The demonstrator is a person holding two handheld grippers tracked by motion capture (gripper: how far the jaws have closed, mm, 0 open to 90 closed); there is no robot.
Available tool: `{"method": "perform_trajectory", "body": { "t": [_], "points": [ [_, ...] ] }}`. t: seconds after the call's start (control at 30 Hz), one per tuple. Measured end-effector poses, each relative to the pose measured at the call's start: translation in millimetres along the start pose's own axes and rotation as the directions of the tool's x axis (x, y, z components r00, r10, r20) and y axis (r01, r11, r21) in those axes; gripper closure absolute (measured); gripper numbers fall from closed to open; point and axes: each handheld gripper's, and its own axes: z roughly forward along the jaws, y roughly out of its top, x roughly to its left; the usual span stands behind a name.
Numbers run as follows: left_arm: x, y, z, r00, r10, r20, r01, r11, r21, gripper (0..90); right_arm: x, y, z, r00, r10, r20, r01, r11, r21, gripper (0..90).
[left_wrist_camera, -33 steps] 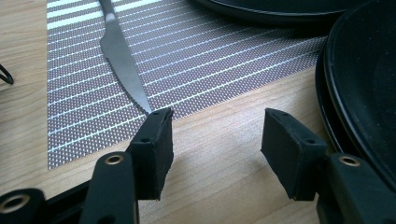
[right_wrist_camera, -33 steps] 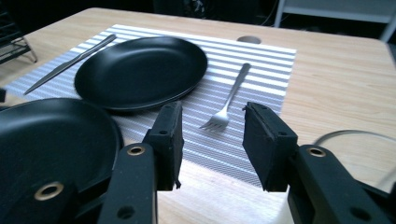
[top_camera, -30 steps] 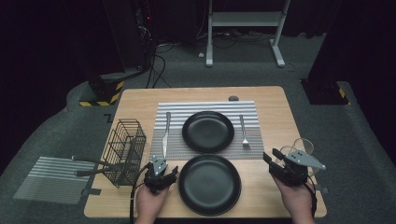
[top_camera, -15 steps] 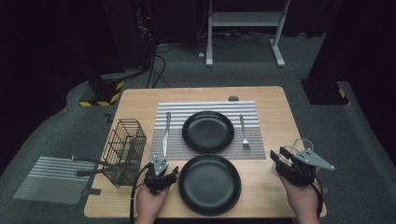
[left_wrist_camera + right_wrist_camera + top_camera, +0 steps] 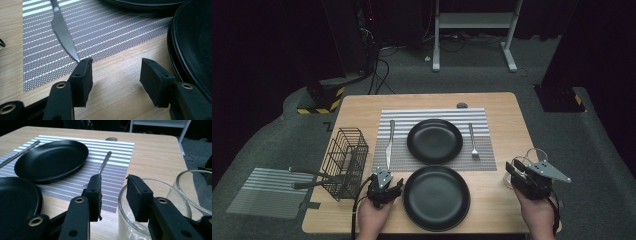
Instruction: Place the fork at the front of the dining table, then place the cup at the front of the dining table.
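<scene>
We see the right gripper (image 5: 112, 192) with its jaws set narrowly apart; they have just been closing, and the near rim of a clear glass (image 5: 155, 220) runs up between them, one jaw outside the wall and the other over the mouth. We cannot tell whether the pads already press the glass wall. Just beyond that glass, on the far side of the right-hand jaw, stands a second glass (image 5: 197, 190), close beside the first. Ahead of the jaws lies a fork (image 5: 103, 162) on the striped placemat (image 5: 117, 150), and past it a black plate (image 5: 51, 160) rests on the same mat. Off to the left of these jaws a nearer plate (image 5: 17, 200) sits on the bare tabletop (image 5: 155, 155).

The left gripper (image 5: 115, 72) holds its jaws moderately wide, with nothing between them but bare tabletop. Just ahead of its left-hand jaw lies the tip of a knife (image 5: 62, 32) on the placemat, and the nearer plate's rim lies just beside its right-hand jaw.

From the high view, the right gripper (image 5: 518, 172) sits at the tabletop's near right corner and the left gripper (image 5: 384, 192) just left of the nearer plate. Further left stands a wire basket (image 5: 344, 162) at the tabletop's edge.
</scene>
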Motion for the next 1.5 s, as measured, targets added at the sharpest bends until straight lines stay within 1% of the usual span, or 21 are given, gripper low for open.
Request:
{"method": "perform_trajectory", "body": {
  "t": [0.07,0.1,0.13,0.17,0.2,0.37,0.4,0.43,0.47,0.53,0.57,0.63,1.03,1.07,1.1,1.13,1.17,1.2,1.3,1.37,1.5],
  "points": [
    [0.0,0.0,0.0,1.0,0.0,0.0,0.0,1.0,0.0,43.4,0.5,-1.0,1.0,1.0,0.002,0.002,-0.002,1.0,0.003,65.3],
    [0.0,0.0,0.0,1.0,0.0,0.0,0.0,1.0,0.0,43.4,0.0,-1.5,1.8,1.0,-0.008,0.003,0.008,1.0,0.004,65.6],
    [0.0,0.0,0.0,1.0,0.0,0.0,0.0,1.0,0.0,43.4,-0.2,-1.5,1.2,1.0,-0.01,0.0,0.01,1.0,0.02,65.8],
    [0.0,0.0,0.0,1.0,-0.001,0.0,0.001,1.0,0.0,43.4,0.5,-2.5,3.6,1.0,-0.004,0.007,0.004,1.0,-0.001,66.0],
    [0.0,0.0,0.0,1.0,-0.001,0.001,0.001,1.0,0.0,43.4,-0.4,-2.0,1.8,1.0,-0.009,0.0,0.009,1.0,0.028,66.1],
    [0.0,0.0,-0.1,1.0,0.0,0.0,0.0,1.0,0.0,43.4,-1.1,-3.7,3.2,0.9999,-0.01,0.008,0.009,1.0,0.03,67.8],
    [0.1,-0.1,-0.1,1.0,0.0,0.001,0.0,1.0,-0.001,43.4,-1.0,-3.9,3.2,0.9999,-0.008,0.006,0.008,0.999,0.04,67.9],
    [-0.1,-0.2,-0.3,1.0,-0.007,0.004,0.007,1.0,-0.002,43.4,-0.9,-4.3,4.1,0.9999,-0.009,0.009,0.009,0.999,0.034,68.2],
    [0.3,-0.2,-0.4,1.0,-0.003,0.004,0.003,1.0,-0.002,43.4,-0.9,-4.4,4.0,0.9999,-0.012,0.008,0.011,0.999,0.043,68.3],
    [0.6,-0.1,-0.3,1.0,-0.003,0.006,0.003,1.0,-0.001,43.4,-0.9,-4.7,5.4,0.9998,-0.012,0.015,0.011,0.999,0.033,68.9],
    [0.6,-0.1,-0.3,1.0,-0.003,0.006,0.003,1.0,-0.002,43.4,-1.1,-5.2,7.0,0.9998,-0.01,0.018,0.009,1.0,0.016,69.4],
    [0.2,-0.3,-0.1,1.0,-0.004,0.007,0.005,1.0,-0.005,43.4,-1.8,-4.8,5.3,0.9998,-0.012,0.013,0.012,0.999,0.044,69.5],
    [-0.4,-0.2,-0.4,1.0,0.003,0.003,-0.003,1.0,-0.001,43.4,-2.5,-5.5,5.8,0.9998,-0.016,0.015,0.015,0.999,0.049,70.5],
    [-1.0,-0.2,-0.4,1.0,-0.003,0.001,0.003,1.0,0.001,43.4,-2.5,-5.5,5.7,0.9997,-0.017,0.015,0.016,0.999,0.048,70.6],
    [-2.2,-0.6,-0.2,0.9997,-0.026,0.002,0.026,0.9997,0.002,43.4,-2.4,-5.6,5.6,0.9997,-0.018,0.017,0.017,0.999,0.048,70.7],
    [-2.1,-0.5,-0.1,0.9997,-0.026,-0.001,0.026,0.9997,0.001,43.4,-2.5,-5.8,5.5,0.9996,-0.023,0.018,0.022,0.999,0.047,70.9],
    [-0.8,-0.3,-0.3,1.0,-0.007,0.002,0.007,1.0,0.002,43.4,-1.9,-6.8,7.7,0.9994,-0.023,0.027,0.022,1.0,0.019,71.3],
    [-0.2,-0.2,-0.4,1.0,0.001,0.004,-0.001,1.0,0.0,43.4,-1.7,-6.9,7.6,0.9994,-0.02,0.027,0.02,1.0,0.019,71.9],
    [-0.1,-0.2,-0.3,1.0,0.002,0.003,-0.002,1.0,0.001,43.4,-2.4,-6.5,5.3,0.9993,-0.027,0.024,0.026,0.999,0.045,74.3],
    [-2.1,-0.6,-0.4,0.9997,-0.024,-0.001,0.024,0.9997,0.002,43.4,-2.4,-6.6,5.1,0.9993,-0.026,0.025,0.025,0.999,0.045,75.5],
    [-1.9,-0.6,-0.4,0.9997,-0.023,0.002,0.023,0.9997,0.002,43.4,-2.1,-6.9,4.9,0.9995,-0.016,0.025,0.015,0.999,0.043,78.7]
  ]
}}
